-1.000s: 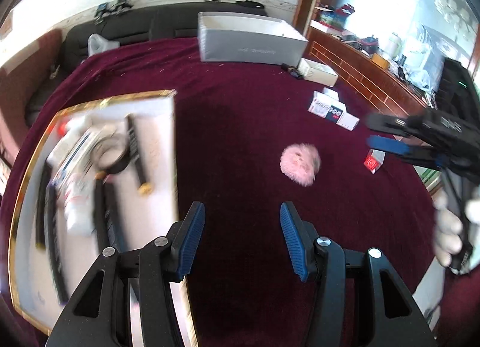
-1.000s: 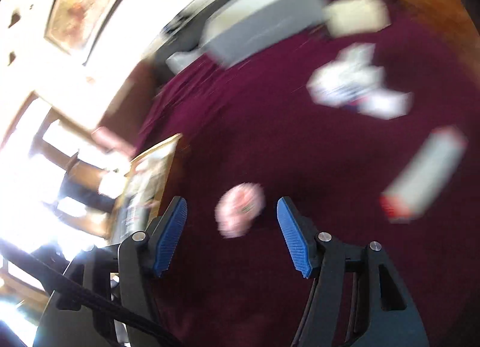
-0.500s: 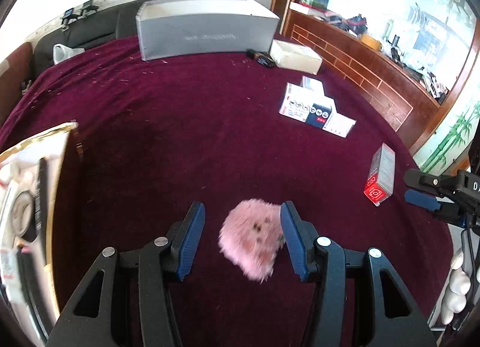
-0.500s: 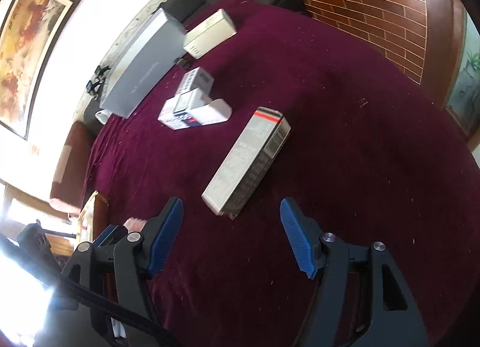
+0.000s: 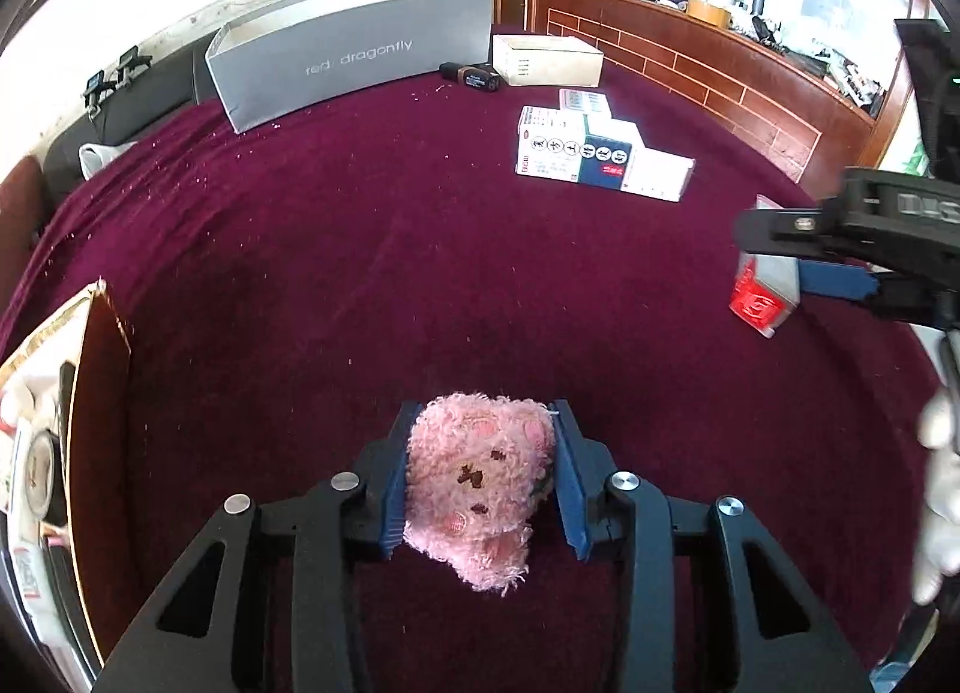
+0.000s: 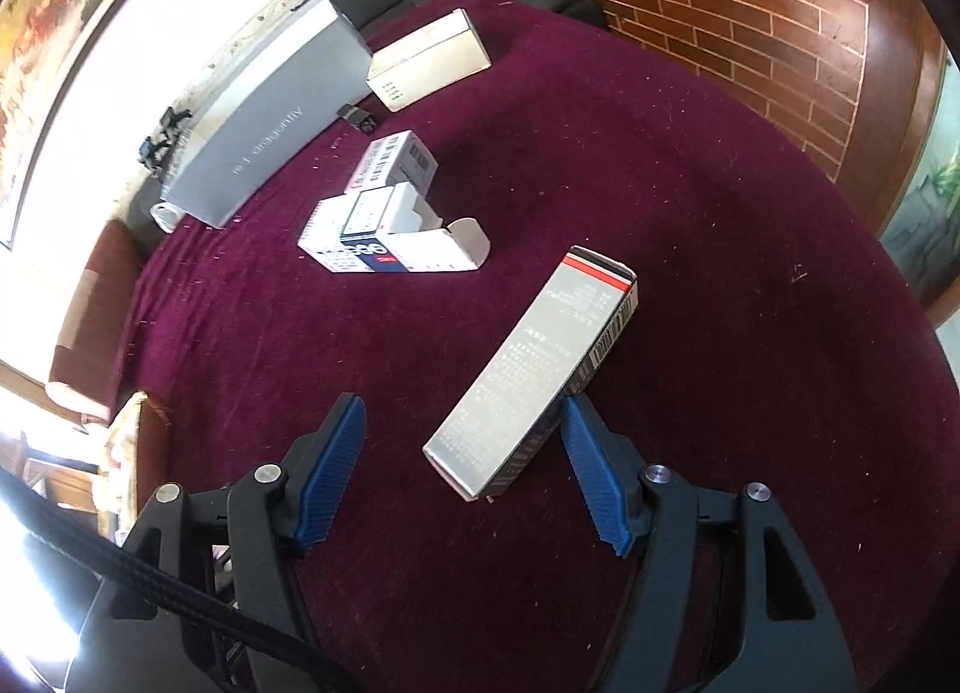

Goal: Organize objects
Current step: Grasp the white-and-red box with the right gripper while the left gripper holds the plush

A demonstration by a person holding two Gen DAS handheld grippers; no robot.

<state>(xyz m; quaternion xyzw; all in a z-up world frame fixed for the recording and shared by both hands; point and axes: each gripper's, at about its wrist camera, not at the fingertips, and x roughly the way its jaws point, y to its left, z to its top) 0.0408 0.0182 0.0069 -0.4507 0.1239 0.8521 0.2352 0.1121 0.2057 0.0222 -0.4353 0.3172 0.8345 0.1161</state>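
The left hand-held gripper (image 5: 480,474) is clenched on a pink plush toy (image 5: 480,483) (low centre). The right hand-held gripper (image 6: 462,471) gapes wide around a long grey carton (image 6: 534,372) on the maroon tabletop (image 6: 720,273)

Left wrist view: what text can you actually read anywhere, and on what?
"red dragonfly": side of the long grey box.
Chinese characters on the white and blue cartons: too small to read.
Print and barcode on the grey carton with the red end: too small.

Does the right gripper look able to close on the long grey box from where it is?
Probably yes: the right gripper is open, the grey box lies partly between its fingers, and nothing blocks it.
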